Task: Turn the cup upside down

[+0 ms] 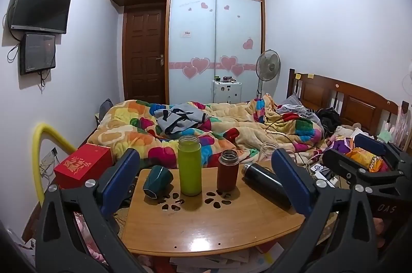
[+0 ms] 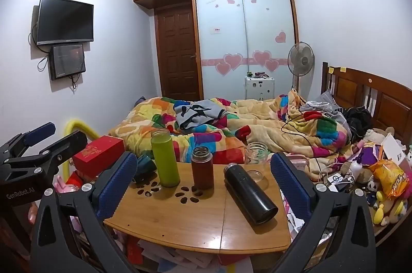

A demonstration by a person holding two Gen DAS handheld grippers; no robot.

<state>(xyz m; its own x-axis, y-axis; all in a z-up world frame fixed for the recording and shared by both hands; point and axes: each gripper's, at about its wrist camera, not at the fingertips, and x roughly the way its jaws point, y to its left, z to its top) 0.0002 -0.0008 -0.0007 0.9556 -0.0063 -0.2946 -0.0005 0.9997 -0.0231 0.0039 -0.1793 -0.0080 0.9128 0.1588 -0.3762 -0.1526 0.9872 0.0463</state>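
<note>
Here, both tongs hang spread above the near edge of a small wooden table (image 1: 211, 229), with nothing between their blue pads. The left gripper (image 1: 206, 185) faces the table's middle: a dark green cup (image 1: 157, 180) lies tipped on its side just inside its left pad, and right of it, ahead between the pads, a lime-green bottle (image 1: 190, 165) and a brown bottle (image 1: 228, 171) stand upright and uncapped. A black flask (image 1: 265, 183) lies on its side, running under the left gripper's right pad. From the right gripper (image 2: 203, 185), that flask lies ahead right of centre, a clear glass jar (image 2: 255, 157) stands beyond it at the table's far edge, and the cup is half hidden behind its left pad. A red box (image 1: 82, 165) sits left of the table, and the rumpled colourful blanket (image 1: 231, 126) covers the bed beyond.
</note>
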